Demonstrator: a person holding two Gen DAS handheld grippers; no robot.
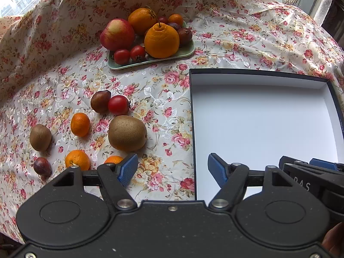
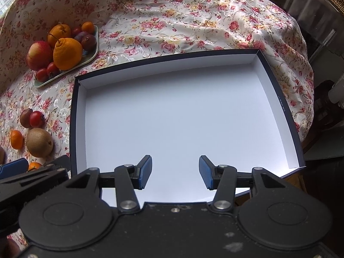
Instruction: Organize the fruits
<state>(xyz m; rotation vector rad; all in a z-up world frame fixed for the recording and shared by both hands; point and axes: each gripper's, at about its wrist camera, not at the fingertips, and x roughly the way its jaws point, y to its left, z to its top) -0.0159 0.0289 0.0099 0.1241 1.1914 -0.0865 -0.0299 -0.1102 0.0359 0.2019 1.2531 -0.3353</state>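
Observation:
Loose fruit lies on the floral cloth: a big kiwi (image 1: 127, 133), a small kiwi (image 1: 40, 137), a cherry tomato (image 1: 118, 105), a brown passion fruit (image 1: 100, 101), several small oranges (image 1: 80, 124) and a plum (image 1: 42, 166). An empty white box with a dark rim (image 2: 271, 79) sits to the right and also shows in the left wrist view (image 1: 258, 72). My left gripper (image 1: 172, 168) is open and empty, over the cloth at the box's left edge. My right gripper (image 2: 175, 172) is open and empty over the box's near end.
A pale green tray (image 1: 182, 53) at the back holds an apple (image 1: 117, 34), two big oranges, tomatoes and dark plums. It also shows in the right wrist view (image 2: 90, 57). The cloth drapes over the table's right edge (image 2: 301, 68), with furniture beyond.

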